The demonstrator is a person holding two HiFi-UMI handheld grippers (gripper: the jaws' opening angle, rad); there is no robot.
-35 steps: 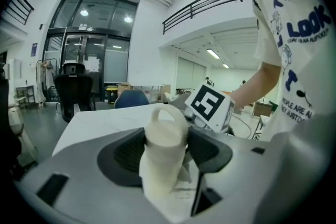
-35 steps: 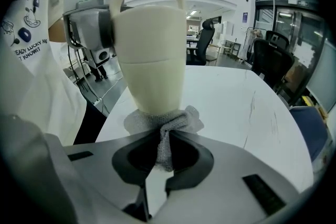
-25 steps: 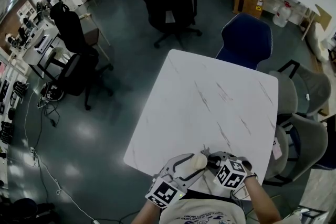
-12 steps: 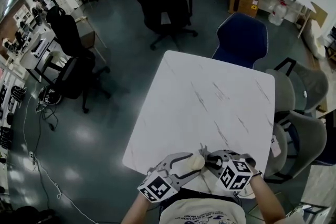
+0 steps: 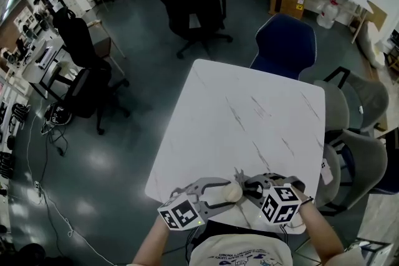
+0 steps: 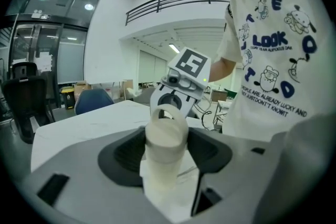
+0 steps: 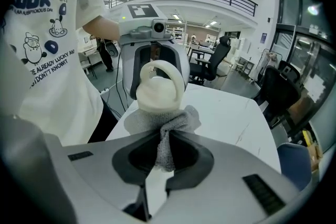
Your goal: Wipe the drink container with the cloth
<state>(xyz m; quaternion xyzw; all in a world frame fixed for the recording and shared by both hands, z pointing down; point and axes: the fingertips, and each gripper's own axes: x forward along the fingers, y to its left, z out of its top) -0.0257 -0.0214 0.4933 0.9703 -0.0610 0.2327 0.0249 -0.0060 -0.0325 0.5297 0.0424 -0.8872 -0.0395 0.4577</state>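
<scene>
A cream drink container [image 5: 233, 192] with a loop handle on top hangs over the near edge of the white marble table [image 5: 249, 109]. My left gripper [image 5: 225, 192] is shut on its body [image 6: 164, 140]. Coming from the right, my right gripper [image 5: 250, 186] is shut on a grey cloth [image 7: 163, 128], whose bunched end lies against the container [image 7: 156, 91] just below its top. In the left gripper view the right gripper [image 6: 181, 83] stands right behind the container. The right gripper view shows the left gripper [image 7: 153, 35] behind it.
A blue chair [image 5: 285, 45] stands at the table's far side, grey chairs [image 5: 358, 134] along its right side, black office chairs [image 5: 196, 6] farther off on the dark floor. The person's white printed shirt [image 6: 278, 60] is close beside both grippers.
The left gripper's marker cube has swung left and slightly up while the container stays between the two grippers. The right gripper has hardly moved.
</scene>
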